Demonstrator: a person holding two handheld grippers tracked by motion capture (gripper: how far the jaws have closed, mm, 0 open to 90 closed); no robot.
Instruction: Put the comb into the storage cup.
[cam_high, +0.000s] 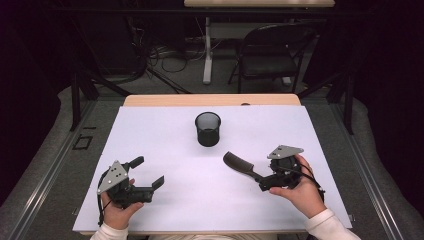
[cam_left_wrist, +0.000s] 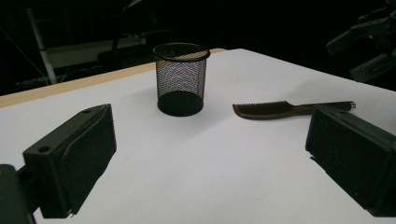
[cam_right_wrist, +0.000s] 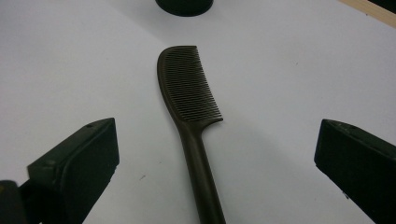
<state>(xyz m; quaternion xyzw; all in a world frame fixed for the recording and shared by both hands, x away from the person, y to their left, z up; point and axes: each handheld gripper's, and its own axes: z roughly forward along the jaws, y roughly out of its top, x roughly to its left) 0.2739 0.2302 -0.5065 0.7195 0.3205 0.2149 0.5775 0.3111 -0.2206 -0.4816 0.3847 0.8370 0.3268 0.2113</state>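
A dark comb (cam_high: 239, 164) lies flat on the white table top (cam_high: 150, 130), teeth end toward the black mesh cup (cam_high: 207, 128). My right gripper (cam_high: 260, 177) hovers over the handle end with its jaws wide open. In the right gripper view the comb (cam_right_wrist: 189, 93) runs up between the jaws, and the right gripper (cam_right_wrist: 214, 128) touches nothing. My left gripper (cam_high: 148, 171) rests at the near left, open and empty. The left gripper view has its own gripper (cam_left_wrist: 210, 116) facing the cup (cam_left_wrist: 181, 79) and the comb (cam_left_wrist: 271, 109), with the right gripper (cam_left_wrist: 369, 46) raised above the handle.
A bare wooden strip (cam_high: 210, 100) marks the table's far edge. Beyond it stand a folding chair (cam_high: 272, 55) and a desk leg (cam_high: 207, 50) with cables on the floor. White surface stretches between the two grippers and left of the cup.
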